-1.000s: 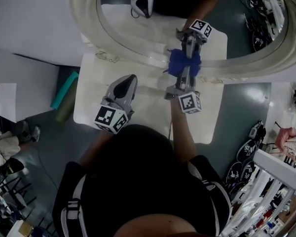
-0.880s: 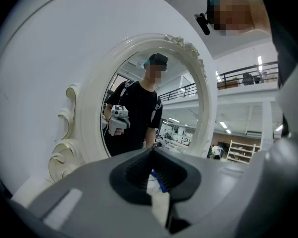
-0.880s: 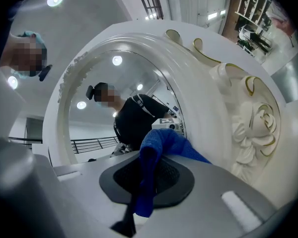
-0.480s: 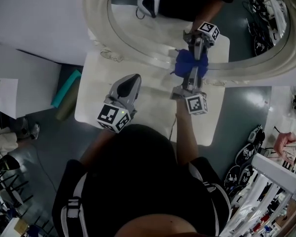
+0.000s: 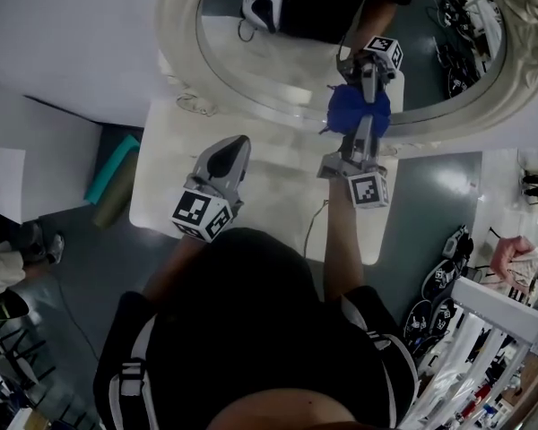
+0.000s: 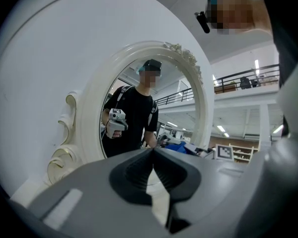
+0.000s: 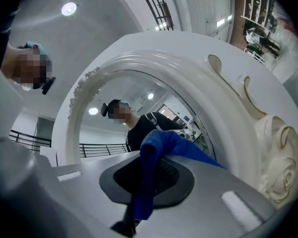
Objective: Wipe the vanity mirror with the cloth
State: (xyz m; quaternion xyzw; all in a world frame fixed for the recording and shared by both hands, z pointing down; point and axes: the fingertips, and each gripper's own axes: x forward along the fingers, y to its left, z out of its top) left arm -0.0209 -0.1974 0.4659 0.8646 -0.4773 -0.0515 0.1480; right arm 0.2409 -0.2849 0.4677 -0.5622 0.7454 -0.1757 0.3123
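An oval vanity mirror (image 5: 278,61) in an ornate cream frame (image 5: 175,70) stands at the back of a small white table (image 5: 278,186). My right gripper (image 5: 362,125) is shut on a blue cloth (image 5: 351,107) and presses it against the lower edge of the glass, near the frame's bottom rim. In the right gripper view the blue cloth (image 7: 156,157) is folded between the jaws with the mirror (image 7: 139,113) right ahead. My left gripper (image 5: 231,155) hovers over the table left of the right one, shut and holding nothing. Its view faces the mirror (image 6: 139,118) from the left.
A teal roll (image 5: 114,168) lies on the floor left of the table. White railings and shelving (image 5: 493,348) stand at the lower right. Dark equipment (image 5: 439,303) lies on the grey floor to the right. A white wall (image 5: 63,34) is behind the mirror.
My right gripper with the blue cloth has slid to the right along the mirror's lower edge. The left gripper has stayed about where it was.
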